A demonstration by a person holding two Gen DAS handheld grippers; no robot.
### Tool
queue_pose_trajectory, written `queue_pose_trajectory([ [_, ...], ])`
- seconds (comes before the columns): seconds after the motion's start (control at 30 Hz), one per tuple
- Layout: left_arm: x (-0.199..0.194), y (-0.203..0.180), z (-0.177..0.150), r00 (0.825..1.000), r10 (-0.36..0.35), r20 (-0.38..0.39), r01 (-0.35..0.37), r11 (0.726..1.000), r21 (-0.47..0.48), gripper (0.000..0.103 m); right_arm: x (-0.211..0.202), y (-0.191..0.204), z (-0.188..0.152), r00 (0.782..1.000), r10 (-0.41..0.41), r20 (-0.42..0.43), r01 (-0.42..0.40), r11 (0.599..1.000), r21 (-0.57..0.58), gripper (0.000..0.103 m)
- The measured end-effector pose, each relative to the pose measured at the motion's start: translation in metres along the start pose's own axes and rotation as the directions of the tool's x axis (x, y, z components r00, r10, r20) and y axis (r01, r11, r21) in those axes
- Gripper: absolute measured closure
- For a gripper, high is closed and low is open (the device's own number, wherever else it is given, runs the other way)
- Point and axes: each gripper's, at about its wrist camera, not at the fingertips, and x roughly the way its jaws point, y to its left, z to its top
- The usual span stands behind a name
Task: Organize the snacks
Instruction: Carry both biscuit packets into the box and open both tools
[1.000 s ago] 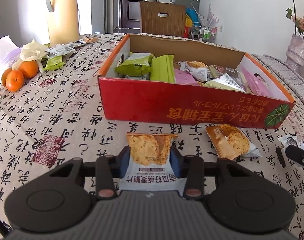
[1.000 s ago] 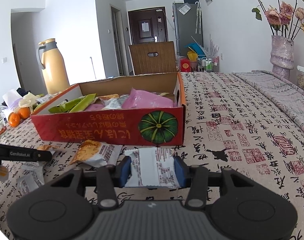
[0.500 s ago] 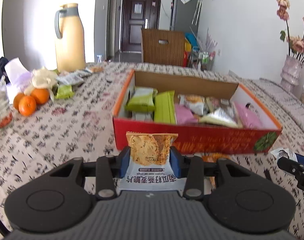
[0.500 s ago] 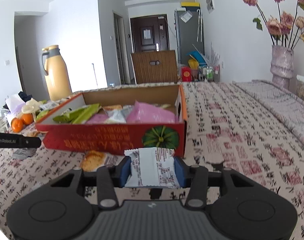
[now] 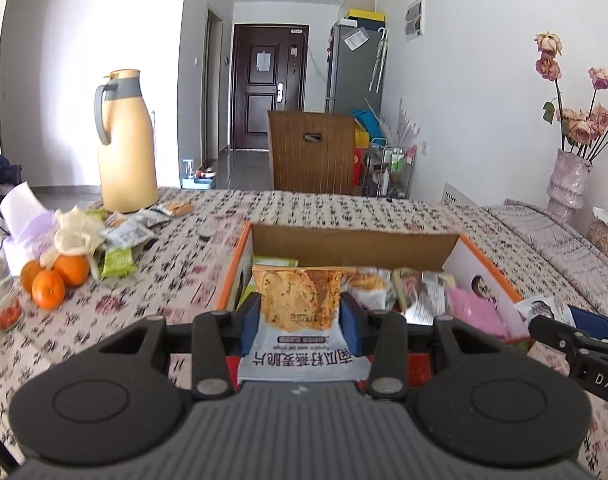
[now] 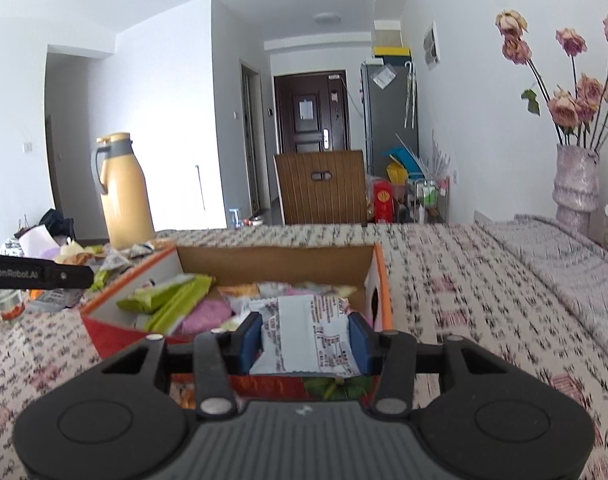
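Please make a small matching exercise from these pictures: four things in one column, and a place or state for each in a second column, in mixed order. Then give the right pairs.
Things:
1. orange-and-white crisp packet
2. white printed snack packet
3. tall yellow thermos jug with grey handle
4. three oranges

Places or states:
A. standing upright at the far edge of the table
B. clamped in the right gripper
C. lying on the patterned tablecloth, left of the red cardboard box
D. clamped in the left gripper

Pairs: 1-D, 2-B, 3-A, 4-C
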Motion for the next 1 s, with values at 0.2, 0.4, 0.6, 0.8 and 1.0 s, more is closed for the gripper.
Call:
queue_pose_trajectory([
  [0.2,0.014,-0.015,0.021,0.999,0.017,0.046,-0.019,0.999,0.037,0.061,0.018,0.003,0.025,0.999,0.003,0.041,-0.002,1.000,-0.012,0.058],
  [0.4,0.037,-0.026,0.038,0.998,0.043,0.046,-0.046,0.998,0.051,0.061,0.045,0.006,0.047,1.000,0.012,0.028,-0.012,1.000,-0.008,0.058],
  [0.6,0.065,-0.028,0.049,0.996,0.078,0.031,-0.080,0.995,0.055,0.061,0.077,0.010,0.056,1.000,-0.007,-0.005,0.007,1.000,-0.017,0.058],
  [0.8,0.098,-0.024,0.046,0.994,0.106,-0.024,-0.105,0.993,0.056,0.060,0.115,0.013,0.051,0.996,-0.045,-0.073,0.042,0.998,-0.038,0.058],
  [1.0,0.115,-0.020,0.037,0.989,0.136,-0.052,-0.133,0.989,0.058,0.059,0.140,0.016,0.044,0.989,-0.078,-0.129,0.072,0.996,-0.052,0.057],
])
